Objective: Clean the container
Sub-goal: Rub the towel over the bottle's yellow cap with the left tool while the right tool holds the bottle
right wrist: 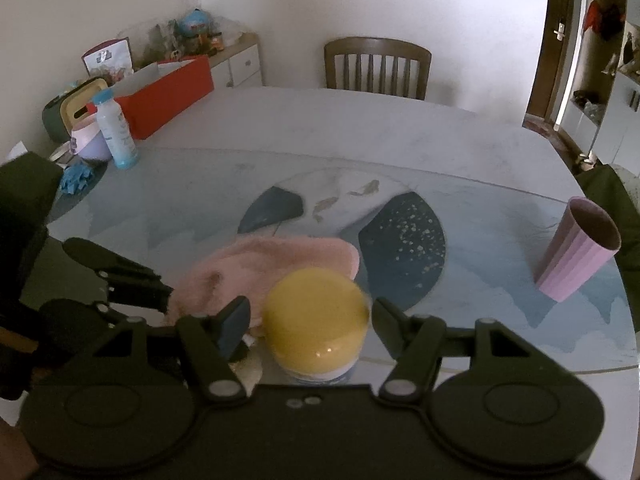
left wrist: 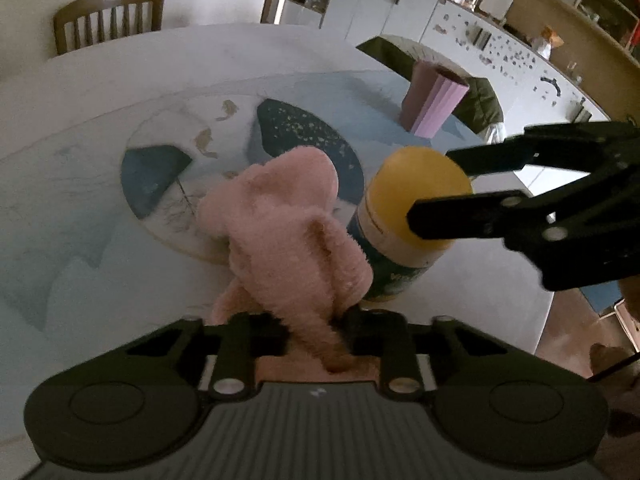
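Gripping a pink cloth [left wrist: 280, 232], the left claw [left wrist: 316, 328] is pressing it beside the jar [left wrist: 404, 220] at frame centre. The right claw [right wrist: 308, 320] is straddling the yellow lid [right wrist: 316, 320], contact unclear. Label unreadable. The marbled bench [right wrist: 360, 128] is carrying a pink cup [right wrist: 576, 248]; a chair [right wrist: 376, 66] is standing behind.

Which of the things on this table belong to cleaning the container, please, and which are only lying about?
For the job: yellow-lidded container; pink cloth in the left claw; right claw around the lid.

Lying about: purple ribbed cup; blue-capped bottle; red box; blue gloves.
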A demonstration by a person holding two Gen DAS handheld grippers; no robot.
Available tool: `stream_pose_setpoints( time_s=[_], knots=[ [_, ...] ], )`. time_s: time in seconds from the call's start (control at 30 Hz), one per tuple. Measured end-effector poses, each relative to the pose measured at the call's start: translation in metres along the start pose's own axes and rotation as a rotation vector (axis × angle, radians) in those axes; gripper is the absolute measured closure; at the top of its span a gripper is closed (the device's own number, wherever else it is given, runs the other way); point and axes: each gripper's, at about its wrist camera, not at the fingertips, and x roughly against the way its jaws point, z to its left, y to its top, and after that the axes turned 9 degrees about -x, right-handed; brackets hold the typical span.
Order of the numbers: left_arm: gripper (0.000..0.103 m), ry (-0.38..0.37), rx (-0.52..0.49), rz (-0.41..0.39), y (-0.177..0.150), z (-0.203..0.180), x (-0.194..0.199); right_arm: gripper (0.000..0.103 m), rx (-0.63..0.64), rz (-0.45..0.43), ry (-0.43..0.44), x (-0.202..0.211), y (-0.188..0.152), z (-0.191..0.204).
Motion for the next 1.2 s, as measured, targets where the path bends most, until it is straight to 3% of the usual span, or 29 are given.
stream_pose_setpoints(
  time_s=[0.23, 0.4, 0.67, 0.9, 1.2],
  knots=[
    [0.086, -0.019, 0.062, -0.102, 0.011, 0.01, 0.039, 0.043, 0.006, 0.009, 0.008, -0.002, 0.0, -0.001],
    [0.086, -0.05, 0.043, -0.193, 0.035, 0.01, 0.074, 0.043, 0.043, 0.008, 0.027, 0.0, -0.004, 0.001],
    [0.086, -0.173, 0.027, -0.283, 0.077, -0.008, 0.088, 0.043, 0.099, 0.002, 0.04, 0.003, -0.009, 0.012],
    [0.087, -0.034, -0.057, -0.219, 0.077, -0.026, 0.045, 0.043, 0.124, -0.003, 0.042, 0.005, -0.012, 0.014],
    [0.087, 0.047, 0.001, -0.179, 0.062, 0.003, 0.027, 0.043, 0.096, 0.001, 0.055, 0.008, -0.012, 0.007]
  ],
)
